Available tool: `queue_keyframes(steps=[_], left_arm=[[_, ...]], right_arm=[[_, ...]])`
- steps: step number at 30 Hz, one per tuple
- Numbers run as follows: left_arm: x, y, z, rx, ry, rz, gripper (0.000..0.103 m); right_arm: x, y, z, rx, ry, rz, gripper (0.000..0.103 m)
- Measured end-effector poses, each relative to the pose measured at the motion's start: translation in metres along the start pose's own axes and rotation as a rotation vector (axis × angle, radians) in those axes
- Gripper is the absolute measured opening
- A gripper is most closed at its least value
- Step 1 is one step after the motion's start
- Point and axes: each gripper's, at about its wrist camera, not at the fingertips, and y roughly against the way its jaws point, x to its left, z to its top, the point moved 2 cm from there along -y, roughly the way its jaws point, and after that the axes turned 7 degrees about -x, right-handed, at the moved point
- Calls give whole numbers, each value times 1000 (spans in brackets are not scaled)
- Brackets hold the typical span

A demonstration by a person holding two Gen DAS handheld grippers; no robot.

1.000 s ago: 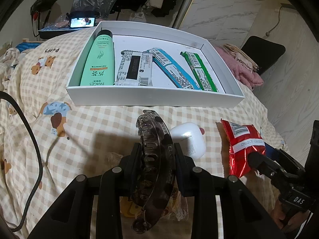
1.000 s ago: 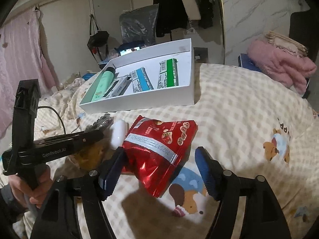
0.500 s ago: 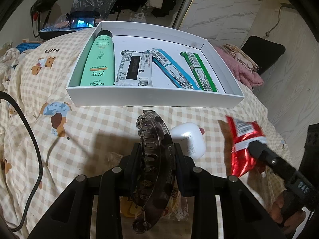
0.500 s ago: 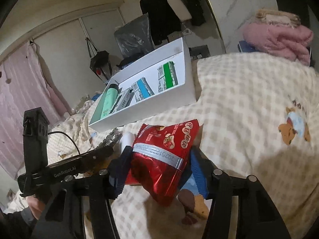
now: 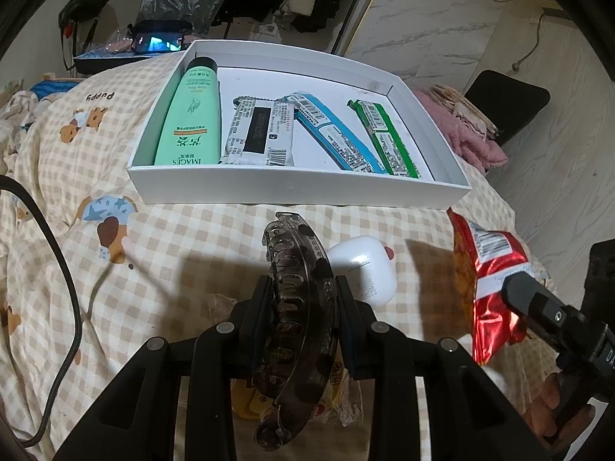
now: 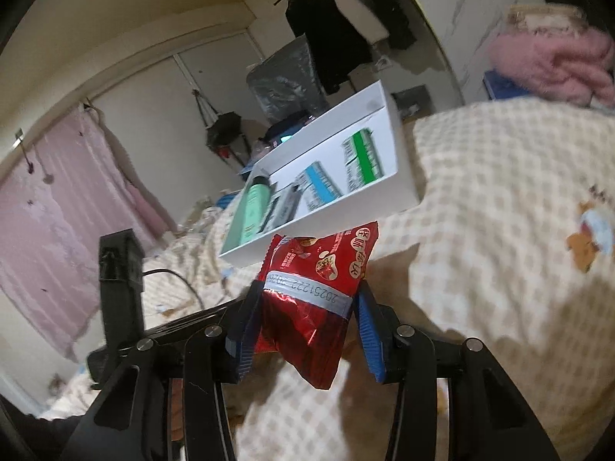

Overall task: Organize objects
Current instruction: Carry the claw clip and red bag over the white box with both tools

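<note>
My left gripper [image 5: 301, 299] is shut on a dark translucent hair claw clip [image 5: 298, 280], held above the checked bedspread. My right gripper [image 6: 307, 319] is shut on a red snack packet [image 6: 315, 292] and holds it lifted off the bed; the packet also shows in the left wrist view [image 5: 486, 276]. A white box [image 5: 300, 188] lies ahead with a green tube [image 5: 192, 115], a white and black packet [image 5: 261, 134], a blue bar [image 5: 334, 134] and a green bar [image 5: 384, 138] inside. The box also shows in the right wrist view [image 6: 399, 176].
A white earbud case [image 5: 365, 265] lies on the bed just right of the clip. A yellow plastic-wrapped item [image 5: 338, 388] lies under my left gripper. A black cable [image 5: 57, 261] runs along the left. Pink cloth [image 5: 472, 134] lies past the bed's right edge.
My right gripper closed on the red snack packet and lifted it off the bed, tilting. My left gripper stayed still with the clip.
</note>
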Motion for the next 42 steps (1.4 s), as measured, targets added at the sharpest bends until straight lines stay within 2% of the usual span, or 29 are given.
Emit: queue_keyframes(steps=[5,19,24,26,31,37,39,42], left_arm=[[0,0,0,0,-7,5,34],[1,-4,3,28,9,8,34],[-2,-1,2,10,-4,11,34],[-1,7,5,-16,17,16,34],[-6,33,23,-104,33,-34,34],[-16,39,31,-114,-21,-36,34],[-17,42,36,-124,-33,-29,34],[-16,50,48,-149,3,-28,34]], right_arm=[[1,-3,-3,27,-24,49,47],[1,-5,-6,50,-21,53,47],[3,-5,-7,55,-10,48,47],[2,-4,-6,50,-10,42,47],[-2,-6,-5,64,-49,67,47],[-4,-9,-4,77,-100,118,47],[-3,-12,-1,91,-119,109,47],[2,-10,15,84,-140,141,47]])
